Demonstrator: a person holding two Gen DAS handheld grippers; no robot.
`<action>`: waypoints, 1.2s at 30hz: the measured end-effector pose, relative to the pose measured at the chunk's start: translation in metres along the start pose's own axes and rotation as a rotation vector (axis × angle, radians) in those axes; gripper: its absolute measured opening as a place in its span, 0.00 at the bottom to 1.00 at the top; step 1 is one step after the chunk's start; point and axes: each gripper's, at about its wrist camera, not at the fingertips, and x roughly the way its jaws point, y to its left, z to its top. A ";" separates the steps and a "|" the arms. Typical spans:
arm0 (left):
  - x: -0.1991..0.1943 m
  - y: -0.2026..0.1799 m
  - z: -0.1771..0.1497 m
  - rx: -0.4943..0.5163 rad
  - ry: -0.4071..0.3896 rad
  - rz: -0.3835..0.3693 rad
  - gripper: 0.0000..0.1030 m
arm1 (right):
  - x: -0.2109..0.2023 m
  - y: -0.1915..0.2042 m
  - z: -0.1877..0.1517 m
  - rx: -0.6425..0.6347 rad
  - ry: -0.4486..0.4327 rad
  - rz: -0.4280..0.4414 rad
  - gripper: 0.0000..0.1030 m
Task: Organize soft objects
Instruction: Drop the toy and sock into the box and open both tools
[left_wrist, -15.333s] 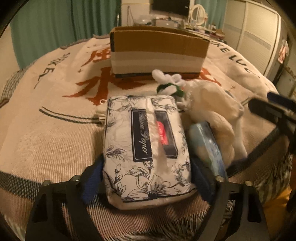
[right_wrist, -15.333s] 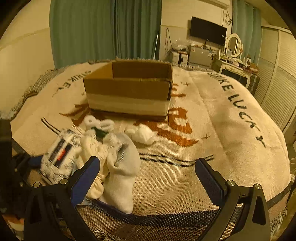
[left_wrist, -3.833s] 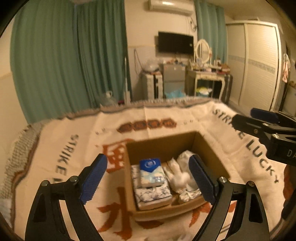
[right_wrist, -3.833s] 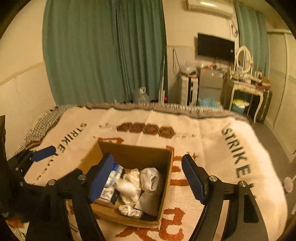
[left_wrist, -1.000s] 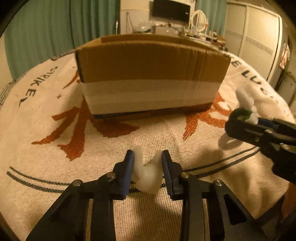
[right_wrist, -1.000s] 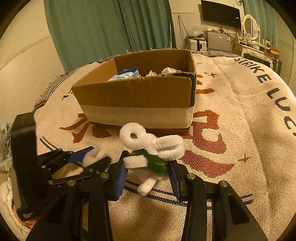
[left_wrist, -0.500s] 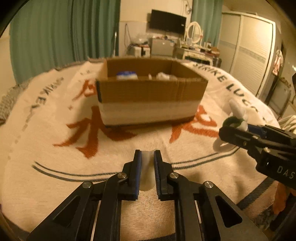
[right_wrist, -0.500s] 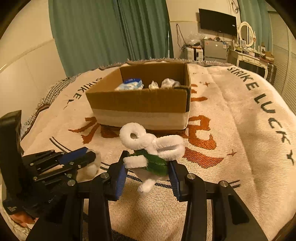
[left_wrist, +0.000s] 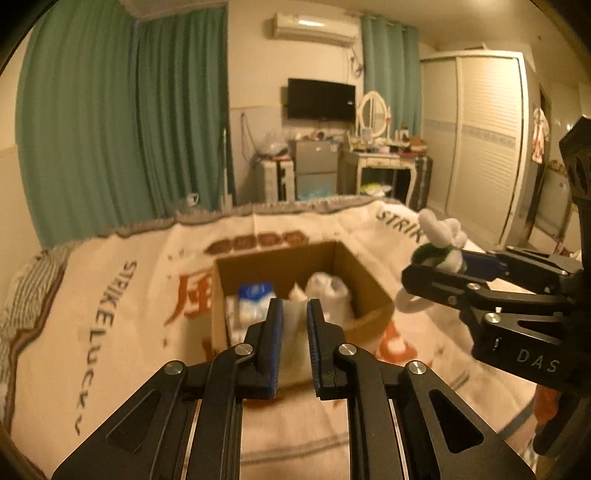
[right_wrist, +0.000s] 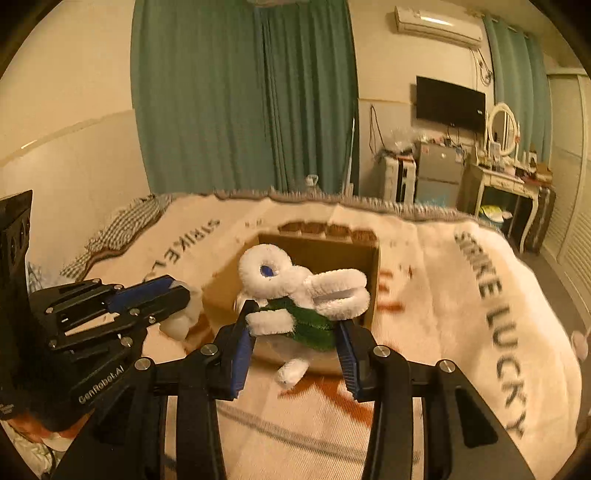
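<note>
Held up above the bed. Left tongs (left_wrist: 294, 314) pinching a small white soft lump (left_wrist: 294, 315), right tongs (right_wrist: 293, 334) pinching a white-and-green fuzzy toy (right_wrist: 303, 291). Open cardboard box (left_wrist: 373, 295) straight ahead and below both; left tongs nearer its middle.

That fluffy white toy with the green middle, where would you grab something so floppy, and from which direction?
Grip the pipe-cleaner toy across its green middle, as the right gripper does now: one finger on each flank, coming in from the toy's lower end. The middle looks like the bulkiest part; the white loops above are thin and hollow and would probably bend or slip.
</note>
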 end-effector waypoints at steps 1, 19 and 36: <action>0.006 0.001 0.004 0.000 0.002 -0.005 0.12 | 0.006 -0.003 0.009 -0.003 0.000 0.000 0.39; 0.127 0.030 -0.005 0.003 0.124 0.065 0.57 | 0.148 -0.053 0.007 0.050 0.165 -0.001 0.42; 0.023 0.037 0.056 0.034 -0.109 0.158 0.83 | 0.066 -0.053 0.056 0.104 -0.014 -0.052 0.85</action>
